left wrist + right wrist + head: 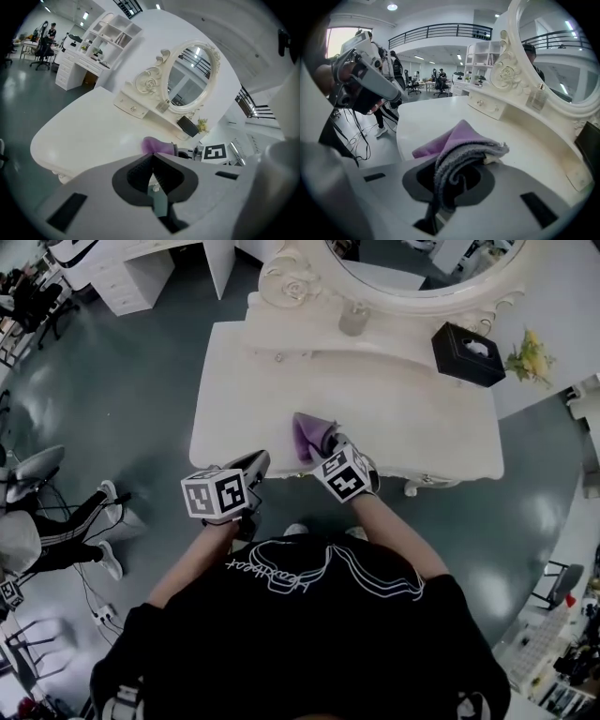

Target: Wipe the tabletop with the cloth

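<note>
A purple and grey cloth (pixel 310 436) sits bunched on the white dressing table (pixel 253 399) near its front edge. My right gripper (pixel 330 448) is shut on the cloth (pixel 461 147), whose folds fill the space between the jaws in the right gripper view. My left gripper (pixel 260 465) hovers at the table's front edge, left of the cloth, with its jaws shut and nothing between them (pixel 151 173). In the left gripper view the cloth (pixel 154 146) shows just beyond the jaws, with the right gripper's marker cube (pixel 214 152) to its right.
An oval mirror (pixel 422 268) in an ornate frame stands at the table's back, with a small bottle (pixel 353 319) and a black tissue box (pixel 467 353) in front of it. Yellow flowers (pixel 528 359) lie at the far right. A seated person's legs (pixel 66 521) are on the floor to the left.
</note>
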